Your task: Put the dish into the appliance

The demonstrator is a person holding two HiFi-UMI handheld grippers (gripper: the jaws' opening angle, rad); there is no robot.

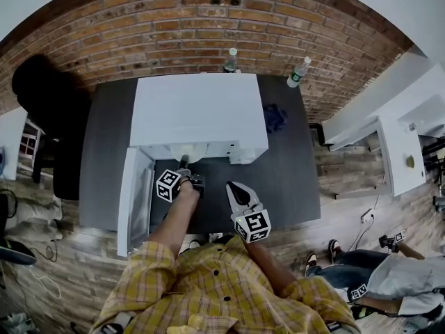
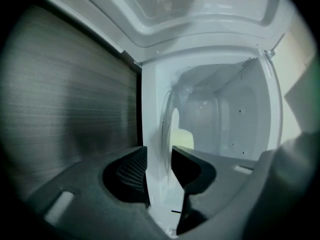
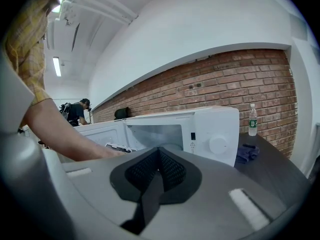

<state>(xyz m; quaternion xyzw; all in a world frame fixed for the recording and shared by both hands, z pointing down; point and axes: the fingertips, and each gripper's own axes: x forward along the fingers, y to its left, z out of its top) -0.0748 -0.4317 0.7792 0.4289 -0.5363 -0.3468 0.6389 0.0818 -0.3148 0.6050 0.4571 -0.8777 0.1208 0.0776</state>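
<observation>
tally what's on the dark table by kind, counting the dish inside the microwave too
microwave: 1
water bottles: 2
blue cloth: 1
dish: 1
total: 5

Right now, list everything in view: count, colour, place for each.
microwave: one, white, mid-table, door swung open
dish: one, white, inside the microwave
table: one, dark grey, against the brick wall
water bottles: two, clear, table's back edge
cloth: one, dark blue, on table right of microwave
chair: one, black, left of table
white furniture: far right, kind unclear
other people: two; one in jeans lower right, one in dark top far off
left tongs: one, grey and black, open, at the microwave's mouth
right tongs: one, grey and black, shut, empty, above the table's front
shirt: one, yellow plaid, on the person holding the tongs
</observation>
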